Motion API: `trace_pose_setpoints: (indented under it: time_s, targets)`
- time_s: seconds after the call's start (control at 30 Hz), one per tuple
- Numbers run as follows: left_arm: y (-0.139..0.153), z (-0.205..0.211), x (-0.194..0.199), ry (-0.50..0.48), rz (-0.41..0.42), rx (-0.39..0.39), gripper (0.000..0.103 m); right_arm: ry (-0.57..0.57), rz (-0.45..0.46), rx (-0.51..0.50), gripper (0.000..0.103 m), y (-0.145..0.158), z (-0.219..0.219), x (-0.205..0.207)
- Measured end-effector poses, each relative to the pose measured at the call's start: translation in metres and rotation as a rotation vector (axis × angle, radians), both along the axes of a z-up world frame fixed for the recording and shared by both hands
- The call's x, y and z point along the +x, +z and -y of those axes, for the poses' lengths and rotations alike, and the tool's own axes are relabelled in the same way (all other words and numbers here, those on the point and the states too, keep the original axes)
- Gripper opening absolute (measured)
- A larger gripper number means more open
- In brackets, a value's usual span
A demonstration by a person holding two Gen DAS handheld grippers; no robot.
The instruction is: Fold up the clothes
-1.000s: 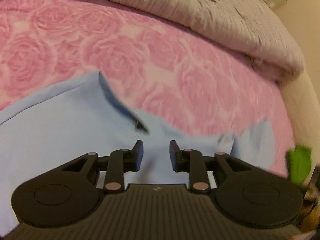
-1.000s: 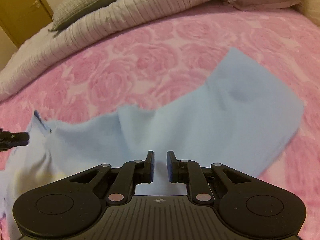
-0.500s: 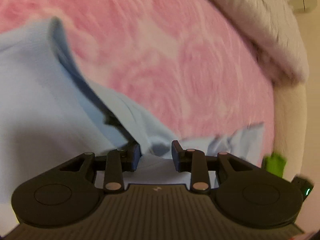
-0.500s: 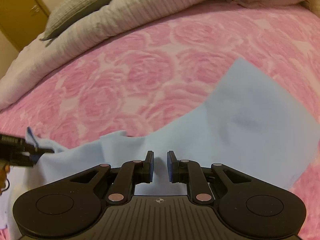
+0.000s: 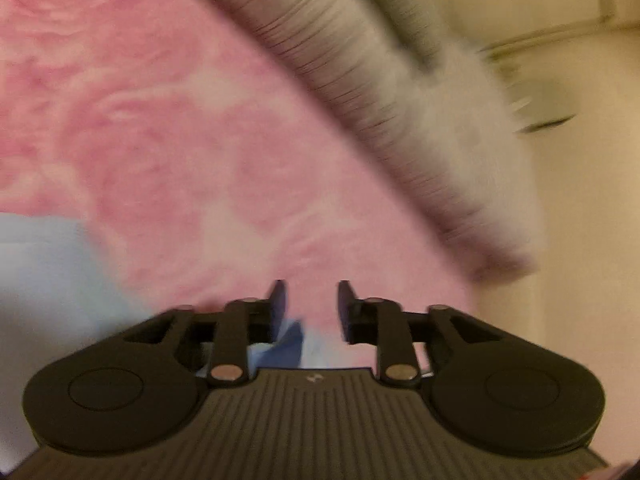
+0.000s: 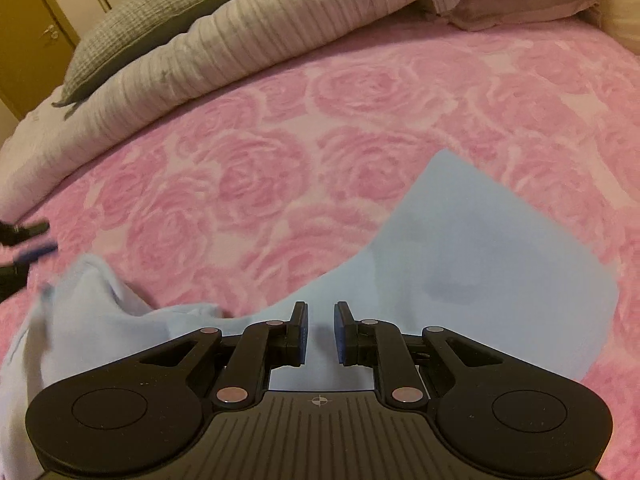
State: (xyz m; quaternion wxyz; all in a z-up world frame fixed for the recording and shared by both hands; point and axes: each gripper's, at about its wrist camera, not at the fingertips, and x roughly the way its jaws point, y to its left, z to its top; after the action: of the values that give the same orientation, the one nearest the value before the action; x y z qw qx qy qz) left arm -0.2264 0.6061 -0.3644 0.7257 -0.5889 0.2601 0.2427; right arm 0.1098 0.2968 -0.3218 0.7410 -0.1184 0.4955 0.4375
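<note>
A light blue garment (image 6: 480, 280) lies spread on the pink rose bedspread (image 6: 280, 140). Its left part (image 6: 92, 312) is bunched up and blurred. My right gripper (image 6: 321, 316) hovers over the garment's near edge, its fingers a narrow gap apart with nothing between them. In the blurred left wrist view, my left gripper (image 5: 312, 300) is open over the bedspread (image 5: 160, 120). A fold of the blue cloth (image 5: 292, 340) lies by the base of its left finger, and more cloth (image 5: 40, 280) shows at the left. The left gripper (image 6: 24, 240) also shows at the right view's left edge.
A rolled grey-white striped quilt (image 6: 240, 32) and a grey pillow (image 6: 140, 20) lie along the far side of the bed, with a pink pillow (image 6: 520, 0) at the far right. A wooden door (image 6: 32, 40) stands at the far left. A cream wall (image 5: 580, 200) is to the right.
My left gripper has swung fast to the right, off the garment and over the bedspread. The garment's left part has dropped and bunched. The right gripper has barely moved.
</note>
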Motion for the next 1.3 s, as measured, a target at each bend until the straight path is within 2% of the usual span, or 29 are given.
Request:
trace_pose_setpoints:
  time_s: [0.13, 0.27, 0.5, 0.67, 0.8, 0.93, 1.0, 1.23, 1.27, 1.3]
  targets:
    - [0.006, 0.024, 0.004, -0.102, 0.014, -0.024, 0.024, -0.040, -0.003, 0.001, 0.015, 0.005, 0.016, 0.007]
    - [0.021, 0.067, 0.016, -0.208, -0.012, 0.060, 0.024, -0.158, -0.070, 0.023, 0.015, 0.010, 0.053, 0.019]
    - [0.022, 0.099, 0.015, -0.185, -0.106, 0.071, 0.024, -0.565, -0.288, 0.135, 0.015, 0.007, 0.168, 0.052]
    - [0.023, 0.121, 0.014, -0.161, -0.172, 0.075, 0.024, -0.741, -0.429, 0.299, 0.015, -0.007, 0.212, 0.079]
    - [0.031, 0.132, 0.016, -0.155, -0.196, 0.098, 0.024, -0.815, -0.546, 0.418, 0.015, -0.028, 0.217, 0.104]
    - [0.039, 0.138, 0.024, -0.147, -0.199, 0.117, 0.024, -0.857, -0.607, 0.447, 0.016, -0.045, 0.218, 0.126]
    - [0.041, 0.143, 0.026, -0.142, -0.203, 0.119, 0.024, -0.829, -0.635, 0.471, 0.015, -0.049, 0.218, 0.132]
    - [0.043, 0.155, 0.035, -0.134, -0.217, 0.118, 0.024, -0.766, -0.595, 0.463, 0.016, -0.044, 0.221, 0.129]
    - [0.043, 0.156, 0.036, -0.133, -0.219, 0.119, 0.024, -0.773, -0.603, 0.461, 0.017, -0.044, 0.221, 0.128]
    - [0.043, 0.157, 0.038, -0.133, -0.221, 0.120, 0.024, -0.787, -0.610, 0.478, 0.033, -0.046, 0.223, 0.127]
